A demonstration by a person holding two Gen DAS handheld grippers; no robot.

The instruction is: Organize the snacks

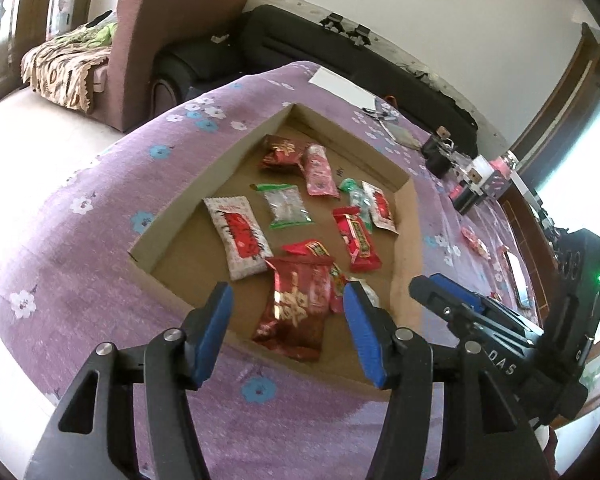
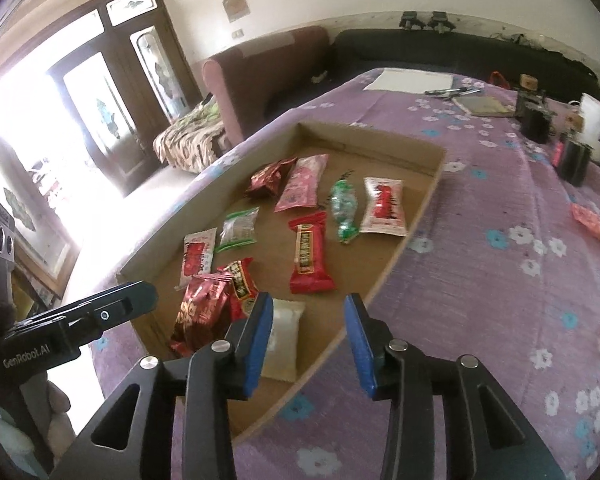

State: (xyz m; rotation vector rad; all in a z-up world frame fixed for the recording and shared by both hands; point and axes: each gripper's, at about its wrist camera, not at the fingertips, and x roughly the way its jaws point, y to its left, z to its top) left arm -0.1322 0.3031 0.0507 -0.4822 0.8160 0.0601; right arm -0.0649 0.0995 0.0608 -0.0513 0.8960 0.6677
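Left hand-held gripper [image 1: 286, 332]: jaws spread wide, nothing between the blue pads; it hovers above the near edge of the cardboard tray [image 1: 180, 216].
Right hand-held gripper [image 2: 306, 340]: also spread wide and holding nothing, poised over the tray's near corner.
Snacks: about ten small sealed packets lie flat and scattered inside the tray, mostly apart, a few overlapping.
Nearest packet: a dark red foil bag [image 1: 294, 308] with gold lettering, lying below the left gripper's open pads and overlapping a red wrapper next to it.
Other packets: a white-and-red pouch [image 1: 240, 236], a clear packet with green ends [image 1: 286, 206], a pink pouch [image 1: 320, 172], a long red bar [image 2: 309, 256], a plain pale pouch [image 2: 284, 336] just beside the right gripper's left pad.
Handling, as a judgement: light, soft, crinkly film, likely slippery; contents may crush.
Where to grip, as a judgement: pinch across the narrow width near the middle, or take a crimped end seam, with gentle pressure.
Stray snacks: at least one pink-red packet [image 2: 596, 226] lies outside the tray on the cloth, well apart.
Surface: a counter under a purple flowered cloth [image 2: 480, 280], soft and slightly wrinkled.
Clutter: black cylindrical objects, paper and pens at the far side.
Room: sofa, armchair with a throw, bright glazed doors.
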